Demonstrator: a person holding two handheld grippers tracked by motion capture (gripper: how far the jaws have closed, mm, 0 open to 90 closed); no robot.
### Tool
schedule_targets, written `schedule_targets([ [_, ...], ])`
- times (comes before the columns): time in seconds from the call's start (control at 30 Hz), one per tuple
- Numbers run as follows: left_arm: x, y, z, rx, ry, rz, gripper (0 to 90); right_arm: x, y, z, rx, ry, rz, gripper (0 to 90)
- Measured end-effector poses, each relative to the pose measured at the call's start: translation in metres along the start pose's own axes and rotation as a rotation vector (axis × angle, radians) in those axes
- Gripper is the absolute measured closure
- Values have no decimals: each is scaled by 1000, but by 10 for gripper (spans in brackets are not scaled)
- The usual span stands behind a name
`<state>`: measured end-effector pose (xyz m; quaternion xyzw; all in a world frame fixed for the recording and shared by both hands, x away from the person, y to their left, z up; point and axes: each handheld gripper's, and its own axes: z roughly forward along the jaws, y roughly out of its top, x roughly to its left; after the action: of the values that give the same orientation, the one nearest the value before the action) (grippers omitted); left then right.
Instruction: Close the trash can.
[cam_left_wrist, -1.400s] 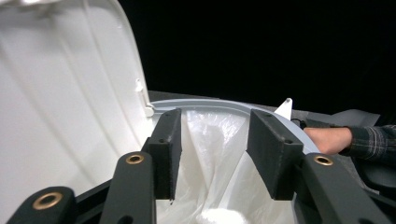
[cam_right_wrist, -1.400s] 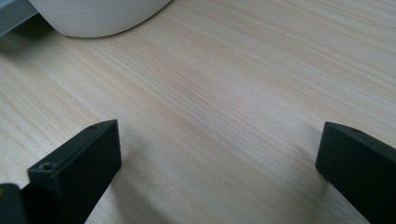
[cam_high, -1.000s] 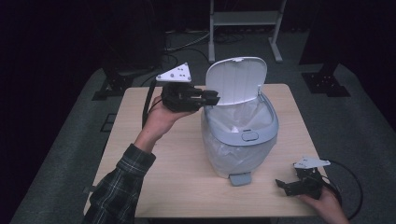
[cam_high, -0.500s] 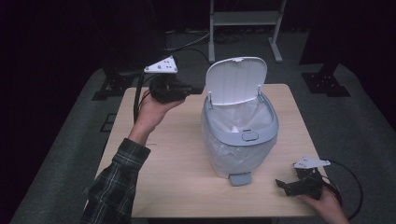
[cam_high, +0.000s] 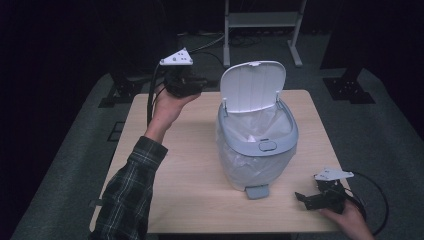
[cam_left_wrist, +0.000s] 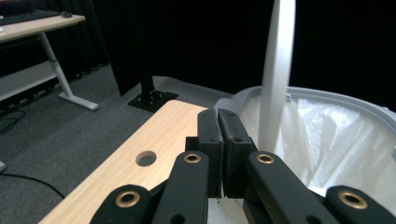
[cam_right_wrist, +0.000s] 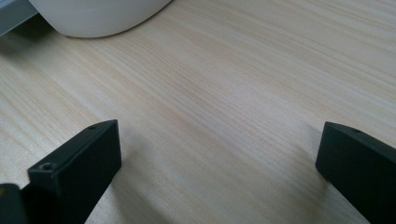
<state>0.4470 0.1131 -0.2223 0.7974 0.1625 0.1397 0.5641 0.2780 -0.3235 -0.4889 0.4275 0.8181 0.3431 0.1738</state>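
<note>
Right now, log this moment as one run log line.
bin lid: open, upright | left gripper: shut, empty, raised left of lid | right gripper: open, empty, low over table by bin

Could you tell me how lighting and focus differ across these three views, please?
High view: dim, dark surroundings, the bin brightest. Left gripper view: the shut left tongs sharp, black backdrop. Right gripper view: bright table, the open right tongs slightly soft, faint shadows.

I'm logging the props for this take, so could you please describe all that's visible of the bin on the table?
The bin is a small pale blue-grey plastic pedal bin standing upright near the middle of the wooden table. Its white lid is raised upright at the back, a clear liner fills it, and a foot pedal juts at the front. Nothing grips it.
</note>
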Motion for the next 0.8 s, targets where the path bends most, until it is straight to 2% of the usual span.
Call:
schedule_targets([
  [0.23, 1, 11, 14, -28, -10, -2, 883, 0, 0, 0, 0, 0, 0, 0],
  [0.4, -5, 17, 22, -49, -38, -3, 883, 0, 0, 0, 0, 0, -1, 0],
  [0.47, -8, 19, 23, -51, -42, 6, 887, 0, 0, 0, -1, 0, -2, 0],
  [0.6, -15, 22, 20, -70, -78, 12, 891, 0, 0, 0, 0, 0, 0, 0],
  [0.7, -22, 25, 18, -65, -93, 34, 890, 0, 0, 0, 0, 0, 0, 0],
  [0.8, -27, 26, 17, -61, -121, 37, 889, 0, 0, 0, 0, 0, 0, 0],
])
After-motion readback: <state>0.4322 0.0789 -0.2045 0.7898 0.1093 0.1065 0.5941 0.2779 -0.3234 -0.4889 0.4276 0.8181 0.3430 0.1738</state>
